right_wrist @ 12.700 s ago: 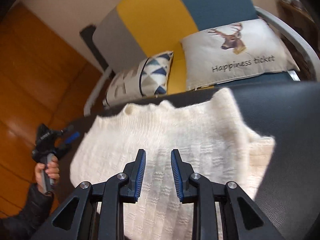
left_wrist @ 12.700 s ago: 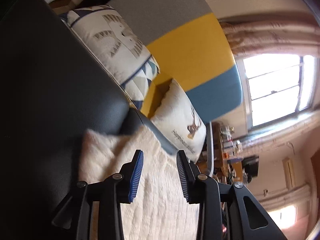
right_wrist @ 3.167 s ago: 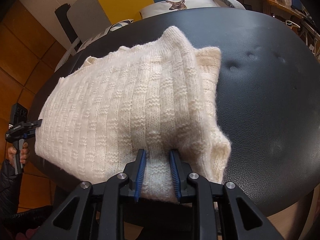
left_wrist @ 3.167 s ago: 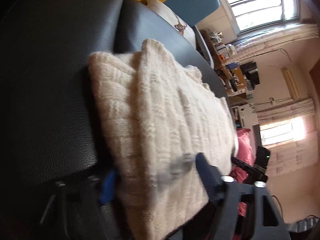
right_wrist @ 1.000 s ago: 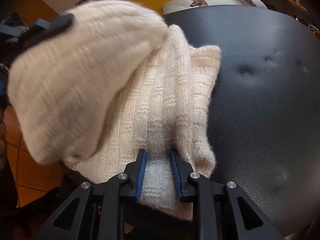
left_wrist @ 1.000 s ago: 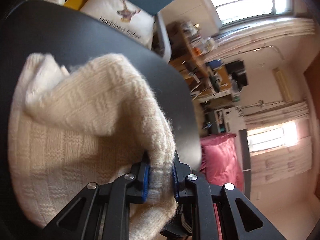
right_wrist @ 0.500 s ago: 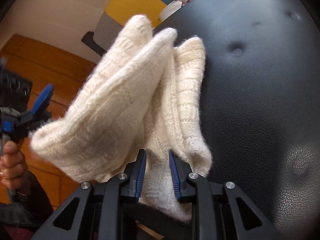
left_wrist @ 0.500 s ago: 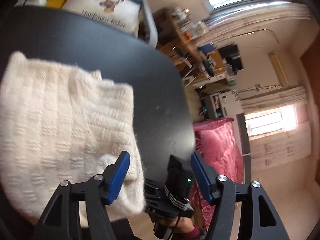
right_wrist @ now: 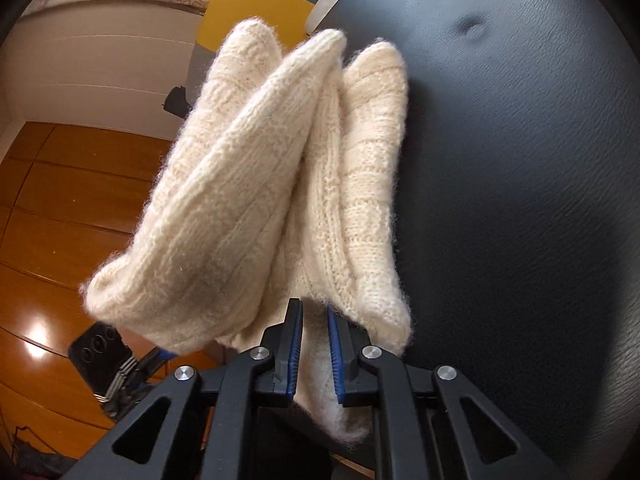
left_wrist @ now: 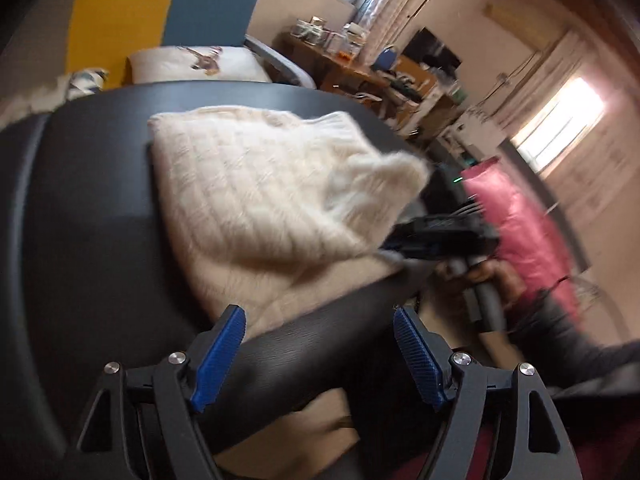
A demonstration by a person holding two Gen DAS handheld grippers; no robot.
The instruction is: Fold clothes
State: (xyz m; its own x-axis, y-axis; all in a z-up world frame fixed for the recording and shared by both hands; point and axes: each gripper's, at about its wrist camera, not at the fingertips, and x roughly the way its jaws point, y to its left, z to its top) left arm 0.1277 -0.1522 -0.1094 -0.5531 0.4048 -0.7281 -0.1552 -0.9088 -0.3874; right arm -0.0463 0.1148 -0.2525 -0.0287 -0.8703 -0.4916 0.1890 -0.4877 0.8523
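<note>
No words, numbers or signs can be read in these pictures. The white pillow with a brown deer picture (left_wrist: 196, 65) sits behind the round black leather seat (left_wrist: 92, 216), but it is too blurry to read any letters on it. The fluffy cream knitted sweater (right_wrist: 280, 184) has no label showing. The small black box with round dots (right_wrist: 98, 350) near the wooden floor shows no letters.

Deer-print cushion (left_wrist: 196, 65) on a colour-block chair (left_wrist: 168, 4) (yellow and blue).
</note>
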